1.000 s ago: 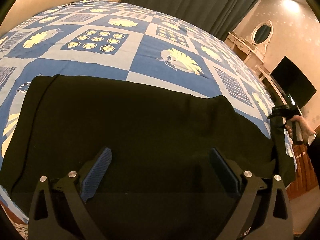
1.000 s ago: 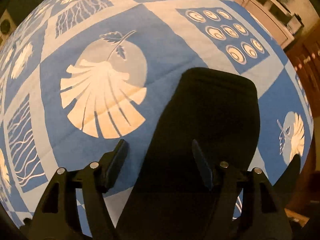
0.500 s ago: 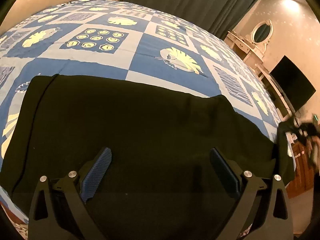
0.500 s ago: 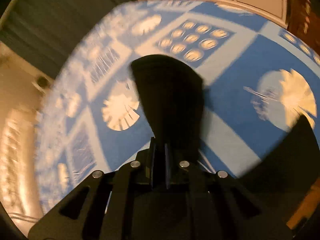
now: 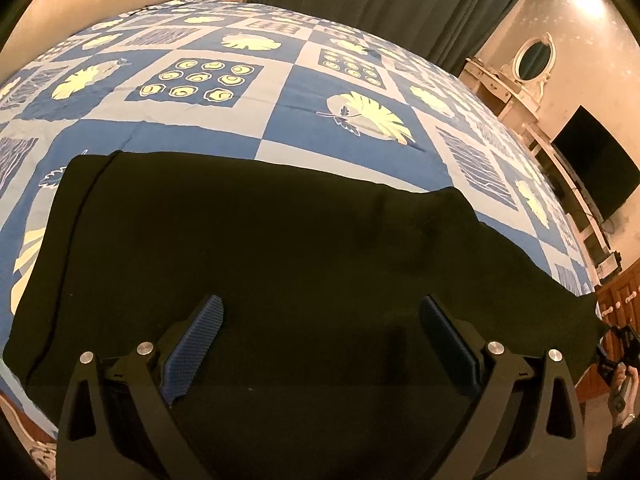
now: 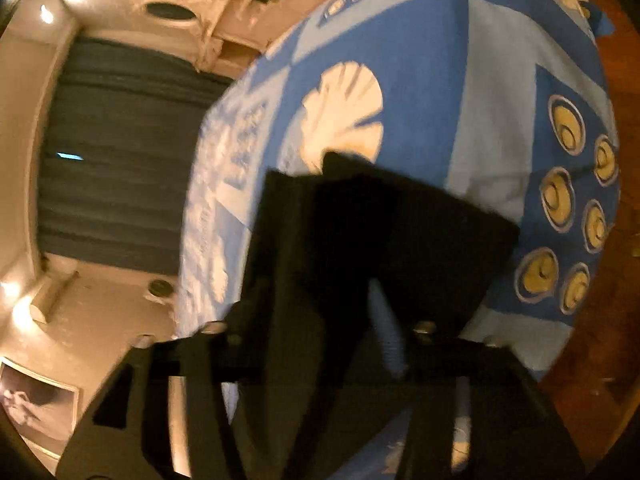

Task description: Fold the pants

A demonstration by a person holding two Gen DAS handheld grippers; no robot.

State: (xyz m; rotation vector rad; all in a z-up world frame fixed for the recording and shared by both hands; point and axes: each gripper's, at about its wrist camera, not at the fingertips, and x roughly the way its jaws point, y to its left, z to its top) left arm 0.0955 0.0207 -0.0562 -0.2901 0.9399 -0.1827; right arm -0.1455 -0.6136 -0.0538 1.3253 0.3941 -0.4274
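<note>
Left wrist view: open left hand-held gripper (image 5: 320, 344) over black pants (image 5: 280, 240) on bed (image 5: 280, 120), right one's jaws opening

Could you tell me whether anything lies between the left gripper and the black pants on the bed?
Nothing visible does. The left gripper hangs open right over the black pants, spread on the patterned bedspread, with only bare cloth between its fingers.

Bed (image 5: 280, 120) (blue patterned cover) bears black pants (image 5: 280, 248)
</note>
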